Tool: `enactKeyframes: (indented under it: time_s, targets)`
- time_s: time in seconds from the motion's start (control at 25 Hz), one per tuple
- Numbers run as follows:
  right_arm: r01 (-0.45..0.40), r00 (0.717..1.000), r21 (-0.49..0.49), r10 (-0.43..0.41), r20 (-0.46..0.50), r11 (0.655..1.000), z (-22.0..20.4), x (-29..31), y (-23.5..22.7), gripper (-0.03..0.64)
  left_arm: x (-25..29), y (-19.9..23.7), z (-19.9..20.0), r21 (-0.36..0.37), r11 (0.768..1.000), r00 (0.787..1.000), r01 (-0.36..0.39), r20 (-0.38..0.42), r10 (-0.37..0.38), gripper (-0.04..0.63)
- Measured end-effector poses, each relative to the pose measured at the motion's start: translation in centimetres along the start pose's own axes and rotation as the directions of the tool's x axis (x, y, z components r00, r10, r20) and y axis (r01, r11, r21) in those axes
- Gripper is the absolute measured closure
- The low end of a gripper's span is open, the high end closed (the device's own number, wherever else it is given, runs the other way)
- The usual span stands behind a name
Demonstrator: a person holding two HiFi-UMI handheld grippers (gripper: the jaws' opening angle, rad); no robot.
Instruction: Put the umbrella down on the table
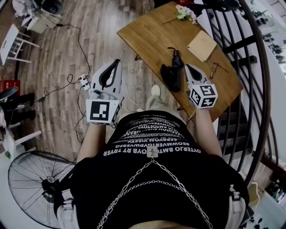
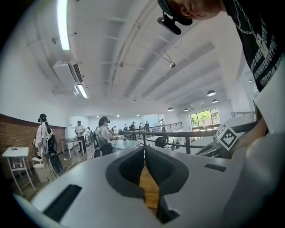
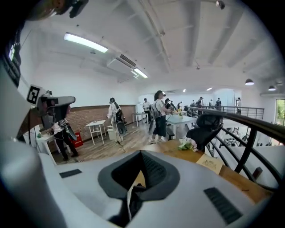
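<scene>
Black folded umbrella [image 1: 171, 74] is recorded lying on the brown wooden surface [image 1: 147, 31]; placement judged complete. Right hand-held gripper [image 1: 188, 67] and left hand-held gripper [image 1: 118, 61] are pressed together, empty. Only a clear withdrawal is judged needed.

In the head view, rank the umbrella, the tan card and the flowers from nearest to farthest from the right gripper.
From the right gripper:
1. Black umbrella: just beside the tip, to its left, lying on the table.
2. Tan card: farther up the table.
3. Flowers: at the table's far end.
</scene>
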State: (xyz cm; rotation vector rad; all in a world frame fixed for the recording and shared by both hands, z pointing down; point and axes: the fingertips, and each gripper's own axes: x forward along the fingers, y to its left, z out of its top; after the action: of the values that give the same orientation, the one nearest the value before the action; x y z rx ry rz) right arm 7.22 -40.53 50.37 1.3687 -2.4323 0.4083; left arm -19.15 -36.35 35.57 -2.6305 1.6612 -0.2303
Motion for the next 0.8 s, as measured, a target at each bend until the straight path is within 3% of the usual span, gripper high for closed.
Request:
enactKeyframes:
  time_s: [0.44,0.8]
  targets:
    - [0.008,0.983,-0.082,0.007,0.184,0.997,10.2,-10.0,5.0,0.600,-3.5,-0.1,0.8,-0.065,0.997,0.999,0.041,0.036,-0.038,0.566]
    - [0.000,0.980,-0.080,0.016,0.200,0.997,10.9,-10.9,6.7,0.600,-5.7,-0.1,1.3,-0.074,0.996,0.997,0.046,0.058,-0.042,0.566]
